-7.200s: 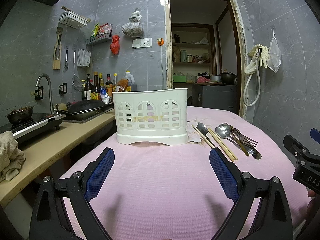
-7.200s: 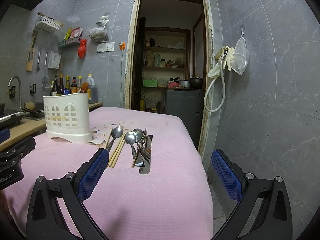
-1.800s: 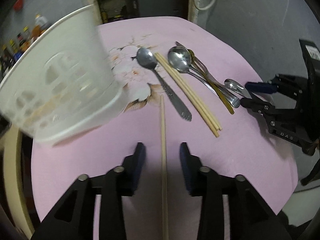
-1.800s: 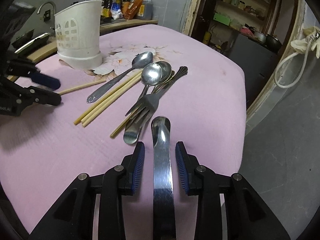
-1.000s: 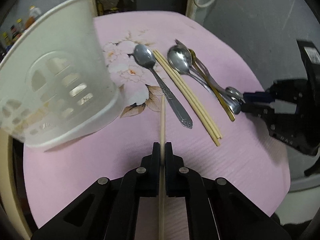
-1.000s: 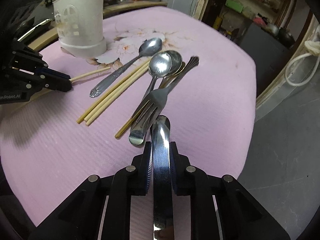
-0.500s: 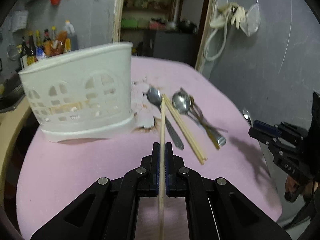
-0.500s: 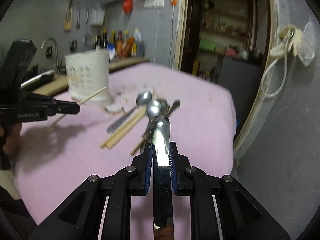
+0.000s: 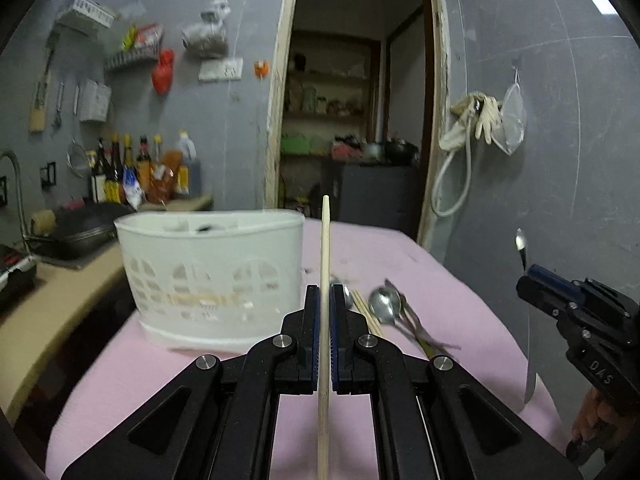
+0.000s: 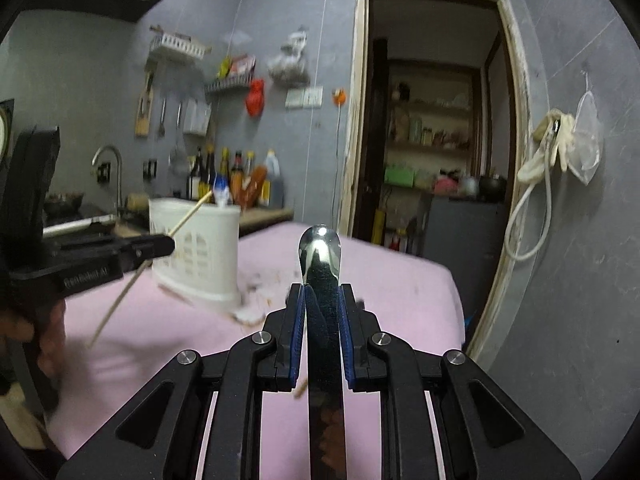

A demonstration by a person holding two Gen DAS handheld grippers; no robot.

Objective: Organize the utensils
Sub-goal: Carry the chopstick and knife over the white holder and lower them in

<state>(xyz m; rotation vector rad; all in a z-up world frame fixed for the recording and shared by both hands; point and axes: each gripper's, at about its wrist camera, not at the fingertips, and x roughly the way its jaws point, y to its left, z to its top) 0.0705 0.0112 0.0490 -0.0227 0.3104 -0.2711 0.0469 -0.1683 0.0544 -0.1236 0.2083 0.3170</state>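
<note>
My left gripper [image 9: 324,292] is shut on a wooden chopstick [image 9: 325,240], held off the table with its tip pointing ahead. The white slotted utensil holder [image 9: 208,276] stands just behind and left of that tip on the pink cloth [image 9: 452,300]. Loose spoons, chopsticks and a fork [image 9: 386,304] lie to the holder's right. My right gripper [image 10: 322,292] is shut on a flat steel utensil [image 10: 320,252], rounded end forward, in the air. In the right wrist view the left gripper [image 10: 160,246] holds the chopstick [image 10: 188,216] in front of the holder [image 10: 200,256].
A wooden counter [image 9: 48,300] with a pan, stove, tap and sauce bottles [image 9: 136,172] runs along the left. An open doorway [image 9: 352,128] lies behind the table. A hose and gloves [image 9: 476,120] hang on the right wall. A hand [image 10: 44,344] grips the left tool.
Both grippers have risen off the table and tipped up toward level, each carrying its utensil. The views swung from looking down at the cloth to looking across at the holder.
</note>
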